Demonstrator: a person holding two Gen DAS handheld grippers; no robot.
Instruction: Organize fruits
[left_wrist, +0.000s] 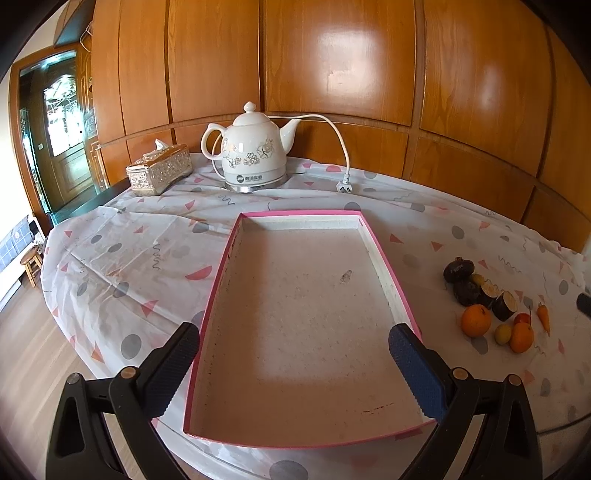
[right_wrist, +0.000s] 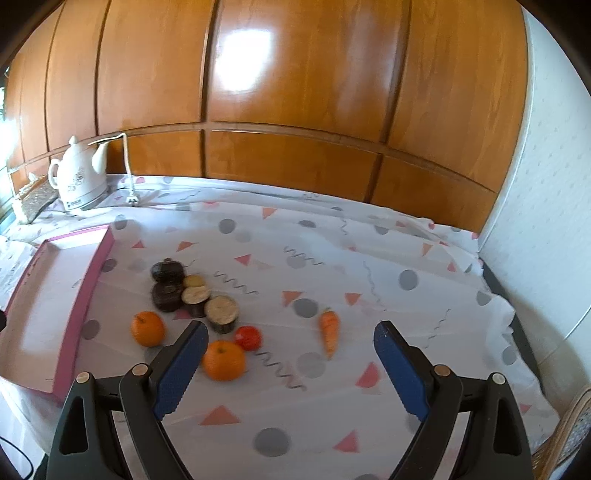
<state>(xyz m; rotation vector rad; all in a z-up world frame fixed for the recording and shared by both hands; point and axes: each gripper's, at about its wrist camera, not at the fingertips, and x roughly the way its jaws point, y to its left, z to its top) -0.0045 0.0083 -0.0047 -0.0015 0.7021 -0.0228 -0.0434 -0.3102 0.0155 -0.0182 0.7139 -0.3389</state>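
A pink-rimmed shallow tray (left_wrist: 384, 258) lies bare on the patterned tablecloth, and my left gripper (left_wrist: 295, 341) hovers open over its near end with nothing between the fingers. The same tray (right_wrist: 99, 258) appears at the left of the right wrist view. To its right sits a cluster of produce: two oranges (right_wrist: 147, 328) (right_wrist: 223, 360), a small red tomato (right_wrist: 248, 338), several dark cut pieces (right_wrist: 221, 313) and a small carrot (right_wrist: 329, 328). My right gripper (right_wrist: 290, 341) stands open above the cloth just in front of the fruit, touching nothing. The same fruit cluster (left_wrist: 476, 319) shows at the right of the left view.
A white electric kettle (left_wrist: 251, 147) with its unplugged cord (left_wrist: 345, 184) and a gold tissue box (left_wrist: 160, 168) stand at the back of the table. Wooden wall panels rise behind. A white wall (right_wrist: 535, 221) borders the table on the right; a wooden stool (left_wrist: 31, 264) stands on the floor at left.
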